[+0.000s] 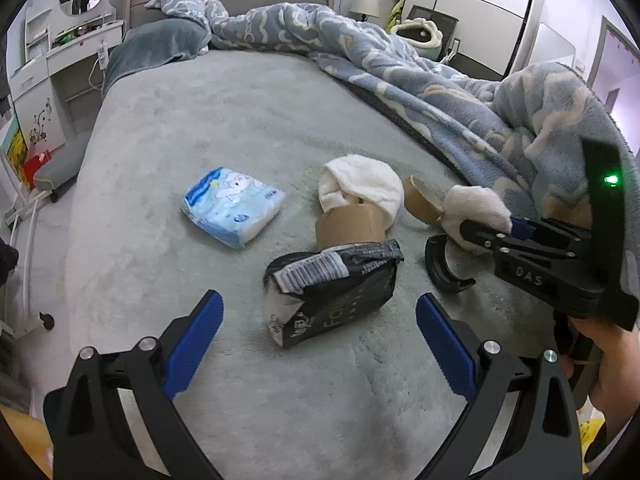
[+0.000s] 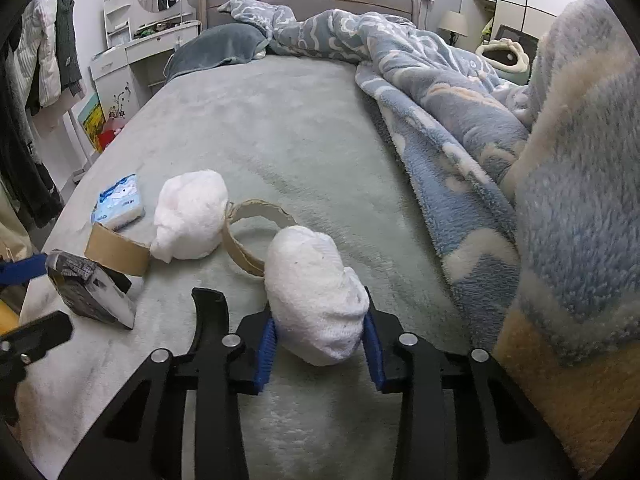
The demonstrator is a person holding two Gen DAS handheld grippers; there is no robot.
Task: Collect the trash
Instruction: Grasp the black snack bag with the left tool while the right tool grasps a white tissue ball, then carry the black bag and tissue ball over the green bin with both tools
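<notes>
- While my right tool (image 2: 320,344) pinches the near white wad (image 2: 312,296) between its blue pads, that wad rests on the grey bed (image 2: 280,140).
- My left tool (image 1: 318,320) stands wide open with nothing in it, above the black wrapper (image 1: 332,288).
- Just beyond the wrapper I see a cardboard ring (image 1: 350,226) touching a second white wad (image 1: 364,190).
- Another cardboard ring (image 2: 256,236) lies between the two wads.
- Farther left lies a blue tissue pack (image 1: 232,206).
- On the right, a blue blanket (image 2: 460,120) is heaped.
</notes>
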